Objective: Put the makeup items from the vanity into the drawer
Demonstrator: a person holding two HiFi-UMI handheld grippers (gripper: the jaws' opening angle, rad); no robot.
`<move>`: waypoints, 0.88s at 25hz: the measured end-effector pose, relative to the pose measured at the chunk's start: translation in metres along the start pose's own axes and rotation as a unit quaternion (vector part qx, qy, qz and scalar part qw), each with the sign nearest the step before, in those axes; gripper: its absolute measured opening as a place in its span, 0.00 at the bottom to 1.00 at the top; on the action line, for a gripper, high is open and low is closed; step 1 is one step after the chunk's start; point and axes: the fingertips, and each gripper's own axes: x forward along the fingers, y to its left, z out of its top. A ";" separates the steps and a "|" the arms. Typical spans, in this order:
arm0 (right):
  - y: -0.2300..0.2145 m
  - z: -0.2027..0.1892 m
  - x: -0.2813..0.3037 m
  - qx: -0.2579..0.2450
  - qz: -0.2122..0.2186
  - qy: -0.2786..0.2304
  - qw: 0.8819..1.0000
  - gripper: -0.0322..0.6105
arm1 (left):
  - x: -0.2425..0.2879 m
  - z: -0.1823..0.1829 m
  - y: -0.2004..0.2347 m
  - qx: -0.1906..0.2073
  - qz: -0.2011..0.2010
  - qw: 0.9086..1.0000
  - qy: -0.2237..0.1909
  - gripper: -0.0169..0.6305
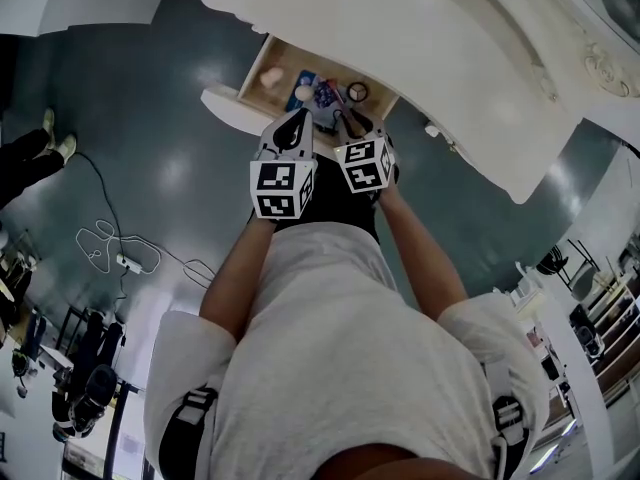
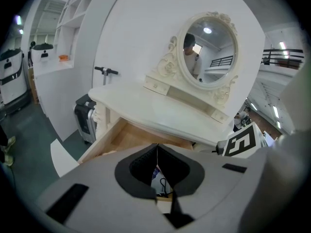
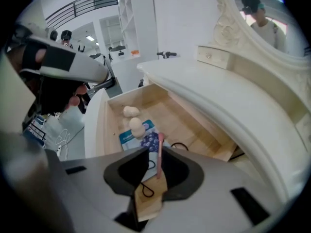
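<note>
Left gripper (image 2: 157, 148): we see jaws together, empty.
Right gripper (image 3: 153, 151): jaws partly apart, pink stick (image 3: 159, 160) between them, over drawer (image 3: 100, 130).

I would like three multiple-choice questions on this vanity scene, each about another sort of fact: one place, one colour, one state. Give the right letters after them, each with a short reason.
1. Where do the two beige sponges lie?
A) in a basket
B) in the drawer
C) on the floor

2. What colour is the thin stick between the jaws of the right claw?
A) green
B) black
C) pink

3. In what state is the drawer?
A) pulled open
B) pushed shut
C) taken out and set on the floor

Answers:
1 B: the sponges rest on its wooden bottom, next to a blue packet.
2 C: the right gripper view shows it pink.
3 A: its inside shows in front of the vanity's white top.
</note>
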 end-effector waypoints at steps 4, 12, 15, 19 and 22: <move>-0.009 0.020 -0.020 0.023 -0.031 -0.055 0.998 0.09 | -0.002 0.006 -0.004 0.015 -0.014 1.000 -0.004 0.04; -0.006 0.066 -0.102 0.064 -0.069 -0.215 0.972 0.07 | -0.028 0.023 -0.031 0.052 -0.043 0.997 -0.031 0.04; 0.001 0.079 -0.129 0.093 -0.079 -0.257 0.959 0.07 | -0.042 0.033 -0.040 0.075 -0.059 0.994 -0.047 0.04; 0.012 0.082 -0.157 0.101 -0.103 -0.273 0.951 0.07 | -0.068 0.044 -0.052 0.104 -0.076 0.989 -0.067 0.04; 0.019 0.082 -0.180 0.097 -0.125 -0.276 0.948 0.07 | -0.086 0.052 -0.056 0.118 -0.079 0.986 -0.084 0.04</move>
